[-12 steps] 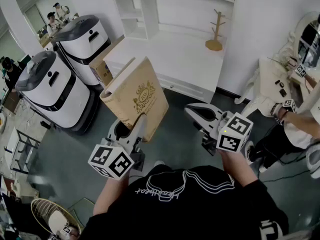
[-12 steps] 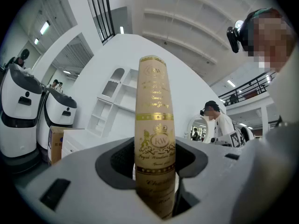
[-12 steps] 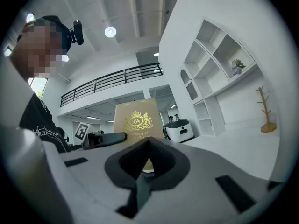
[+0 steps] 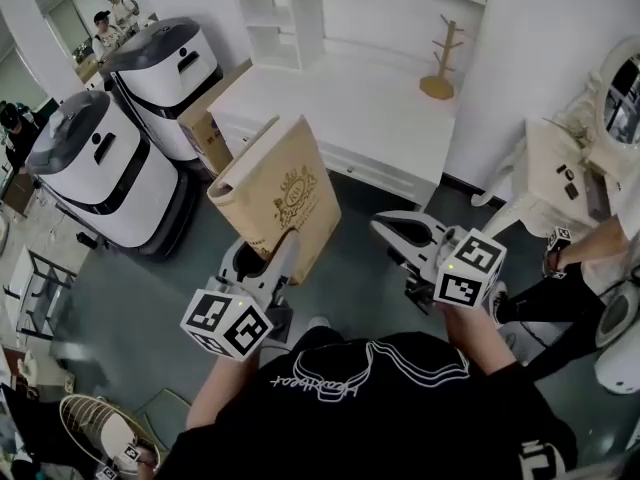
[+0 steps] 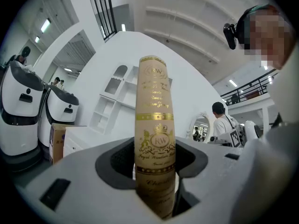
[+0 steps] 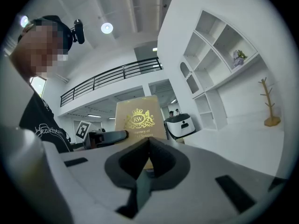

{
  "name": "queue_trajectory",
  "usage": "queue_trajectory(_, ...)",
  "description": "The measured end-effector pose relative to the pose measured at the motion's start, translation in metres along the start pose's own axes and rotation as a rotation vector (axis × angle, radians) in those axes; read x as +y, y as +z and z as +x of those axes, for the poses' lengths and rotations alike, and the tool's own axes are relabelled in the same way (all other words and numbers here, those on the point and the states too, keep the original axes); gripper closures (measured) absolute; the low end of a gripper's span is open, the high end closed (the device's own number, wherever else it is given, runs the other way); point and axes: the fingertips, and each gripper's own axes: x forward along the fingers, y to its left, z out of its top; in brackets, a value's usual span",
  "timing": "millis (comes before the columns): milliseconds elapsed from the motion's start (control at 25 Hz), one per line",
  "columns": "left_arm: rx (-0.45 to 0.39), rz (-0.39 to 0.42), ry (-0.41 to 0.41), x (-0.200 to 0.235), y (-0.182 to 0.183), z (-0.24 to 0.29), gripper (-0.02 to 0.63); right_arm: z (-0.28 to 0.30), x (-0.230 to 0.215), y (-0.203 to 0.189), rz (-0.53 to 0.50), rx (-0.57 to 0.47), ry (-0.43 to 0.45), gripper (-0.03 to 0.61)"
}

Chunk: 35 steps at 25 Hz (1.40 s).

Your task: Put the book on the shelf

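A tan book (image 4: 282, 196) with gold crest print stands upright in my left gripper (image 4: 262, 253), whose jaws are shut on its lower edge. In the left gripper view its spine (image 5: 155, 125) rises straight up between the jaws. My right gripper (image 4: 400, 236) hovers to the right of the book, shut and empty, its jaws meeting in the right gripper view (image 6: 145, 149); there the book's cover (image 6: 139, 119) shows beyond them. The white shelf unit (image 4: 275, 18) stands at the back above a white desk top (image 4: 350, 103).
Two white-and-black machines (image 4: 110, 138) stand at the left beside a cardboard box (image 4: 205, 123). A wooden peg stand (image 4: 440, 63) sits on the desk. A person (image 4: 585, 258) stands at the right by a white vanity table (image 4: 555, 168). Other people are at the far left.
The view has shifted slightly; the book and left gripper sit a little higher and to the right. The person at the right has moved an arm down.
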Motion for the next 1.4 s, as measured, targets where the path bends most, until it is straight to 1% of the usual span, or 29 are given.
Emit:
queue_trajectory(120, 0.017, -0.031, 0.014, 0.022, -0.004, 0.003, 0.411, 0.020, -0.004, -0.010, 0.023, 0.038, 0.015, 0.572)
queue_trajectory(360, 0.048, -0.076, 0.027, 0.073, -0.007, 0.021, 0.411, 0.066, -0.035, -0.015, 0.090, 0.048, -0.006, 0.572)
queue_trajectory(600, 0.067, -0.086, 0.040, 0.119, -0.006, 0.039, 0.412, 0.107, -0.060, -0.022, 0.121, 0.080, -0.016, 0.572)
queue_trajectory(880, 0.063, -0.095, 0.044, 0.185, 0.027, 0.048, 0.411, 0.179, -0.077, -0.004, 0.122, 0.093, -0.024, 0.572)
queue_trajectory(1040, 0.056, -0.090, 0.035, 0.205, 0.040, 0.050, 0.412, 0.203, -0.082, 0.005, 0.115, 0.081, -0.032, 0.572)
queue_trajectory(1200, 0.044, -0.074, 0.034, 0.218, 0.049, 0.056, 0.411, 0.217, -0.088, 0.006, 0.108, 0.081, -0.040, 0.572)
queue_trajectory(1400, 0.043, -0.045, 0.039, 0.233, 0.057, 0.075, 0.413, 0.228, -0.108, 0.011, 0.105, 0.073, -0.045, 0.572)
